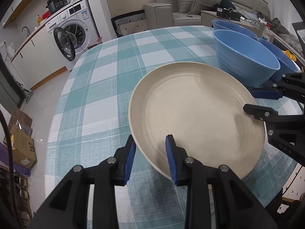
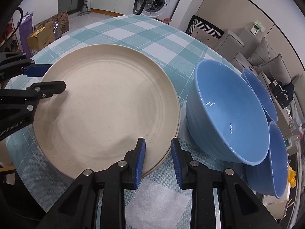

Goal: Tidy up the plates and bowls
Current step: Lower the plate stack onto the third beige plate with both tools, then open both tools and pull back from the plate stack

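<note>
A cream plate lies on the teal checked tablecloth. The right wrist view shows the rim of a second cream plate under it. My left gripper straddles the plate's rim, one finger outside and one hovering over the inside, pads apart from it. My right gripper straddles the opposite rim the same way, with a gap showing. Three blue bowls lean on one another just beyond the plate.
The table's curved edge runs close behind the plate on the left gripper's side. On the floor beyond stand cardboard boxes and a washing machine with its door open. A grey sofa lies past the far edge.
</note>
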The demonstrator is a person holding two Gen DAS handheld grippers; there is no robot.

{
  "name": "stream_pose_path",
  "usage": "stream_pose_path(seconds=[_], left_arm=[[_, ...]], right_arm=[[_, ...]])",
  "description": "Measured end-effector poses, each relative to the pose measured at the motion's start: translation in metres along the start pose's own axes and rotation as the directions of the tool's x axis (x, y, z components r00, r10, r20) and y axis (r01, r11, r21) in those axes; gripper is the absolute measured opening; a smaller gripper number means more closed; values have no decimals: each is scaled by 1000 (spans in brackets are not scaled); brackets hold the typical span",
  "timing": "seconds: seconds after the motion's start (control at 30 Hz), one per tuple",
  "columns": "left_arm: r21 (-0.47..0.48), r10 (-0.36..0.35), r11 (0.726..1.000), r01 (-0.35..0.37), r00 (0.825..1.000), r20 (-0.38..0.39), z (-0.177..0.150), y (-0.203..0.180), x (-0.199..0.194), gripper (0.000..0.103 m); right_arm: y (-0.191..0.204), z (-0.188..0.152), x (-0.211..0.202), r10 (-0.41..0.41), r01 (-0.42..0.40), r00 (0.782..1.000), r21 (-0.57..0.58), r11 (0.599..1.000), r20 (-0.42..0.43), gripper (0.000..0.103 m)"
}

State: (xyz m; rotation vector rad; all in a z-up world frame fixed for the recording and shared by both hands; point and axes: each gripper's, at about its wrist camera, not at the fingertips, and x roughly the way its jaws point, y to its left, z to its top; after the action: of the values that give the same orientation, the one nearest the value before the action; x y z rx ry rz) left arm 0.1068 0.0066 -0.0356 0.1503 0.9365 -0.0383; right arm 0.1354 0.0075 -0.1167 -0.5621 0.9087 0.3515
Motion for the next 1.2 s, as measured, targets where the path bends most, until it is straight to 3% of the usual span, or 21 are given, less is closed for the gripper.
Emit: stream_pose_path(seconds=[0.2,0.37,0.47,0.63,0.77,0.9,0.97,1.2], left_arm=[[21,2,1000,-1,1000,-6,-1,-3,2,41],[11,-20,1000,20,1000,-21,0,-2,3,45],[5,-24,1000,24,999,-25,-1,-3,3,54],[-4,-41,999,41,999,-27,-1,-1,0,56],[-21,-49,999,48,998,-26,0,4,-3,65],[-44,-63,997,64,998,12,1,9,-13,98],[-47,-64,997,66,997,34,2,11,-19,101],[-48,-97,994,101,993,66,9,12,-33,103]], right_arm=[[-2,-2,1,5,-5,1000,1,1000,7,29],[-1,-3,0,27,-27,1000,-15,1000,10,37],[3,-5,-1,31,-30,999,-37,999,14,42],[7,-6,-8,29,-27,999,-54,998,32,52],[3,-6,-16,67,-64,996,-39,997,66,81],[1,-6,-23,110,-107,990,-33,994,86,88],[0,-6,-26,117,-115,988,-30,993,96,100],[-3,-6,-39,166,-166,978,-11,986,130,102]])
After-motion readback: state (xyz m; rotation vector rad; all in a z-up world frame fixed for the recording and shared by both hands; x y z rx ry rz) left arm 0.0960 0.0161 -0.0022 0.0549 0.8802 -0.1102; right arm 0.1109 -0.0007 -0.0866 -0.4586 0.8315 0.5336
